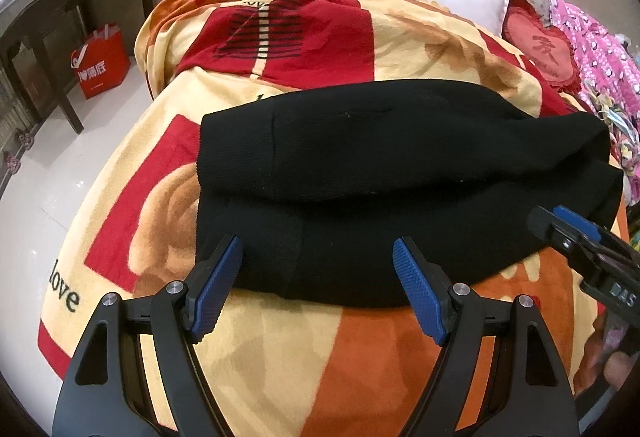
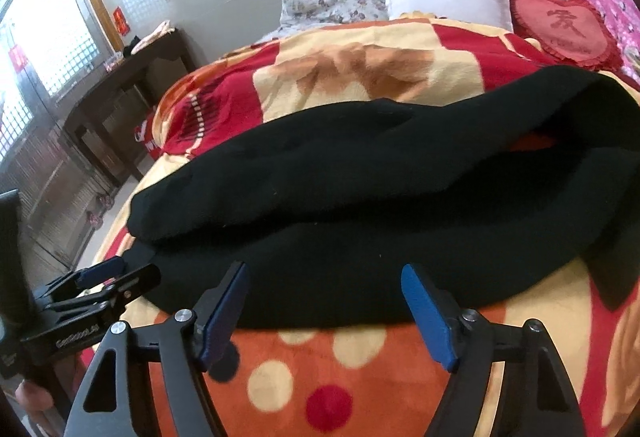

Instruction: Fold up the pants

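Both tools, left tool (image 1: 318, 261) and right tool (image 2: 324, 289), hang released over the black knit pants (image 1: 400, 173) on the patterned fleece bed blanket (image 1: 260, 357); pinching blanket too could drag it.

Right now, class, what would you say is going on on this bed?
A person holds a two-finger gripper in each hand over black pants lying doubled over on a patterned blanket. The left gripper and right gripper both stand open at the pants' near edge, neither gripping the cloth. A further fold looks likely next.
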Tool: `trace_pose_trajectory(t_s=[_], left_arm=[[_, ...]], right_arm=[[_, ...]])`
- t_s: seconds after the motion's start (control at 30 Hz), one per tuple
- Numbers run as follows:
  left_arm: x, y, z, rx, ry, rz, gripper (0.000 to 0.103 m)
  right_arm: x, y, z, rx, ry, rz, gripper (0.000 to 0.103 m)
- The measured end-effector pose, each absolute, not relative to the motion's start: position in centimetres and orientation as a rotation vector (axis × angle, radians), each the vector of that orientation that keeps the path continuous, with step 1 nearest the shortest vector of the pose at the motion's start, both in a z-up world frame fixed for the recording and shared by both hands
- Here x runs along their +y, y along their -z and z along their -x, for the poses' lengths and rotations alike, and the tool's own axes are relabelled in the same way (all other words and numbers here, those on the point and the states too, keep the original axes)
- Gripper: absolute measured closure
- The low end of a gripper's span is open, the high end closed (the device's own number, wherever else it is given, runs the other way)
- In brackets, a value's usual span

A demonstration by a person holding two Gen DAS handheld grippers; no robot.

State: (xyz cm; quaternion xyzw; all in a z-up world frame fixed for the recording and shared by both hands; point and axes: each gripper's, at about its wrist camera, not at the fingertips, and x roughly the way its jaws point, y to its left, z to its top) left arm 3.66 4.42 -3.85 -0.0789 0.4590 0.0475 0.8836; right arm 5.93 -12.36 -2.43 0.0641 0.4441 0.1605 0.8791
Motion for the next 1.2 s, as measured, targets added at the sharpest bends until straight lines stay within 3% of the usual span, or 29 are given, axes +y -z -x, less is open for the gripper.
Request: trace_pose_trajectory(t_s=[0.3,0.73,0.87,1.2], left_arm=[[4.7,5.0,-6.3,0.996,-0.114,0.132,0.024],[10.7,1.7,-15.1,0.98,-0.204,0.194,0.024],[11.5,2.6,-17.9,1.022,-0.245,0.175,0.025],[12.9,2.9,-13.6,1.038,-0.188,0.258,0.025]], right_arm=[[-9.8,3.2,-11.2,0.915,-0.313,-0.051,0.035],[-7.6,-0.2,-19.6,0.796,-0.362,-0.148,0.035],[-7.1,0.6,-21.8,0.851,-0.356,-0.146,0.035],[-9.9,0.1,-14.1,0.909,-0.429,-0.119,0.035]])
